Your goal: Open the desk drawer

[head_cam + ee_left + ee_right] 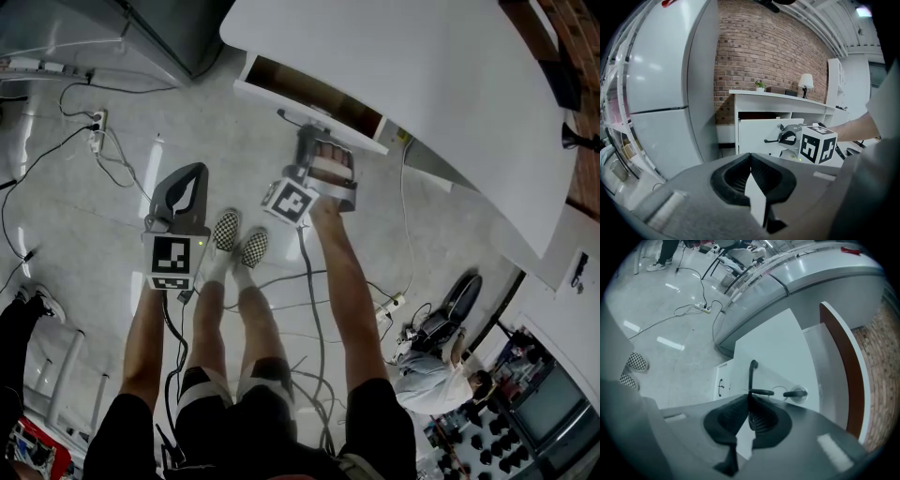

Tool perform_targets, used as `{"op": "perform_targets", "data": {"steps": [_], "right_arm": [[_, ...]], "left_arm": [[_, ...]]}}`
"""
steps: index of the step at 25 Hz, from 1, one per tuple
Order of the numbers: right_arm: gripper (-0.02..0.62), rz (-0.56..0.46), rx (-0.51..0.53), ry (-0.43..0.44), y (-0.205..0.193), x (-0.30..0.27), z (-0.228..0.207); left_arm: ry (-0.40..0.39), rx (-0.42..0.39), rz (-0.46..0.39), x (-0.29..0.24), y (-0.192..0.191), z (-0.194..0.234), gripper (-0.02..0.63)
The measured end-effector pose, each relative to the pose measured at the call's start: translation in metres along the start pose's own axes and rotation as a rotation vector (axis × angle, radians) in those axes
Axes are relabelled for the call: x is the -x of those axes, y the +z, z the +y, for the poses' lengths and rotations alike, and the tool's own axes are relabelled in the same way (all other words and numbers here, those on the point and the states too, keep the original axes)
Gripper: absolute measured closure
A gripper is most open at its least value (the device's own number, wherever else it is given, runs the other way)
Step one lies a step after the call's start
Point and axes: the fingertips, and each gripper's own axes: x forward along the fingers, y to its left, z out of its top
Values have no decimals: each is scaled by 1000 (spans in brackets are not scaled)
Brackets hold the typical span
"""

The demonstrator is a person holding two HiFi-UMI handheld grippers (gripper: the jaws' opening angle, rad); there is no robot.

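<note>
The white desk (pixel 422 84) has its drawer (pixel 309 116) standing partly out, and the brown inside shows above the white front. My right gripper (pixel 304 131) is at that front, shut on the drawer's black handle (pixel 751 373). A key sits in the lock (pixel 797 393) beside the handle. My left gripper (pixel 194 172) hangs over the floor to the left, apart from the desk, shut with nothing in it. In the left gripper view its jaws (pixel 751 155) meet, and beyond them are the drawer front (pixel 757 133) and the right gripper's marker cube (pixel 818 146).
A tall grey fridge (pixel 661 93) stands left of the desk. Cables (pixel 117 164) and a power strip (pixel 97 131) lie on the glossy floor. My checkered shoes (pixel 239 240) are below the drawer. Another person (pixel 436 375) sits at the lower right. A lamp (pixel 805 82) stands on the desk.
</note>
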Motion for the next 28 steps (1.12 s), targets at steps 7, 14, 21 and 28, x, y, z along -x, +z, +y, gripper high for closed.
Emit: {"op": "perform_targets", "data": {"steps": [7,14,21,28], "right_arm": [[577,-4,2,30,2,24,21],[577,-11,7,45,8,47,39],[577,-24,12,91,14,71,66],[578,-46,5,162,21,91,96]], "left_arm": [[-2,-10,-6,14,-2,-6,595],[-2,-18,-9,32,-8,-9,595],[10,-12,-6,52,-19,-8,595],[18,-9,-9,60,-21,-4,595]]}}
